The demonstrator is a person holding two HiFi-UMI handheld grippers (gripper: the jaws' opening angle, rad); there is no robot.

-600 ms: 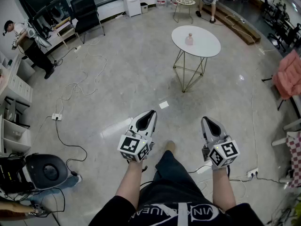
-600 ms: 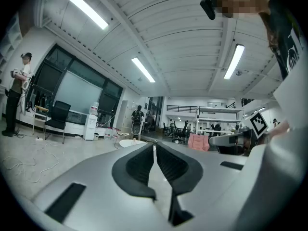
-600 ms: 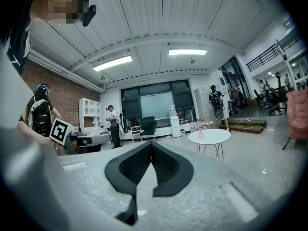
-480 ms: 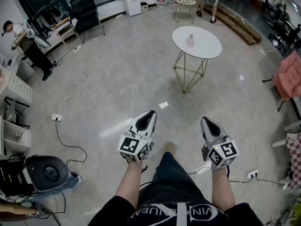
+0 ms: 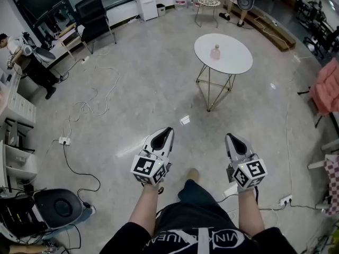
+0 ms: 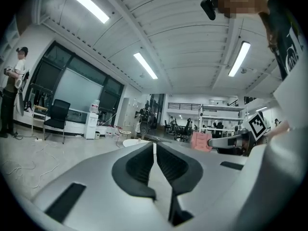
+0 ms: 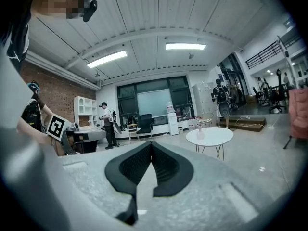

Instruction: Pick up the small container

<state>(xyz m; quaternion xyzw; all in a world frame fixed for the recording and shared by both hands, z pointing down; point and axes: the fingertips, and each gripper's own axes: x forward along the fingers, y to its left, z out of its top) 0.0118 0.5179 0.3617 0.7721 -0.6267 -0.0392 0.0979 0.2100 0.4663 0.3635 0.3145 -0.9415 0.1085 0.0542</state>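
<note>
The small container, a pale pink bottle, stands upright on a round white table with thin gold legs, far ahead of both grippers. The right gripper view shows the bottle on the table to the right of the jaws. My left gripper and right gripper are held side by side over the floor, pointing forward. Both are shut with nothing between the jaws, as the left gripper and right gripper show in their own views.
Cables and a power strip lie on the floor at left, near a round black machine. A black chair and a person are at the far left. Pink cloth hangs at the right edge.
The head view has shifted forward: the table and bottle sit slightly lower in the picture, and the person at left is nearer the edge. Both grippers kept their pose and stayed shut.
</note>
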